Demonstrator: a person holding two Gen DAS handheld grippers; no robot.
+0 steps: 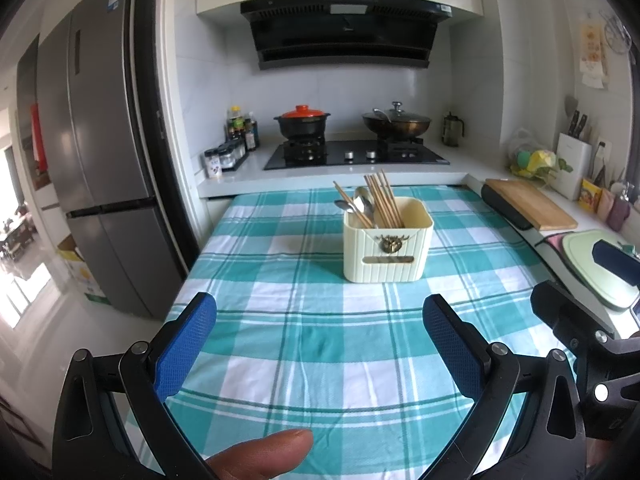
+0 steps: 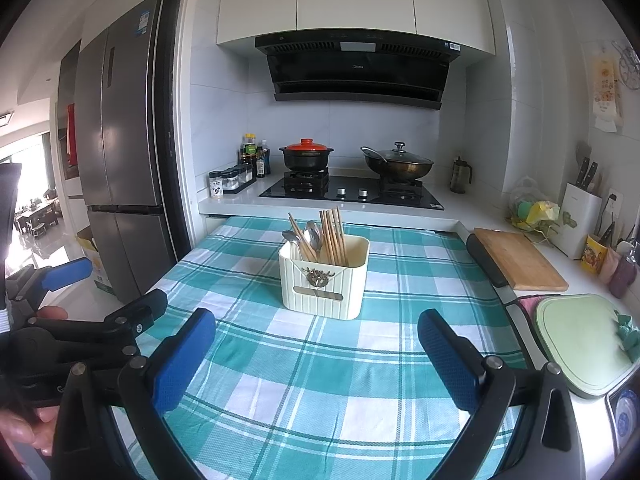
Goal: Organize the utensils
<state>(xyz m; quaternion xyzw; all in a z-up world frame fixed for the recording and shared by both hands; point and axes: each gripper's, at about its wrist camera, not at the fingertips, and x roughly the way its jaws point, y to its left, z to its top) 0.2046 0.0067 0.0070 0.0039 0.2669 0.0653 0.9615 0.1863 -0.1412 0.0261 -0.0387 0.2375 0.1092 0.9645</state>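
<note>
Your left gripper (image 1: 320, 344) and right gripper (image 2: 316, 356) both stand wide and empty; the holder (image 1: 387, 246) with chopsticks (image 1: 380, 198) and spoons (image 1: 360, 202) stands straight ahead on the cloth (image 1: 280, 320), handles upright; neither looks clearly nearer.

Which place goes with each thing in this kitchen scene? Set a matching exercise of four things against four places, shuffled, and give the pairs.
Things
1. cream ribbed plastic utensil holder
2. black clay pot with an orange lid
3. rectangular wooden cutting board
4. pale green plastic cutting board

Places
A. on the left burner of the stove
B. on the counter to the right, farther from the cameras
C. on the teal checked tablecloth
D. on the counter to the right, nearer the cameras

Pairs: 1-C, 2-A, 3-B, 4-D
</note>
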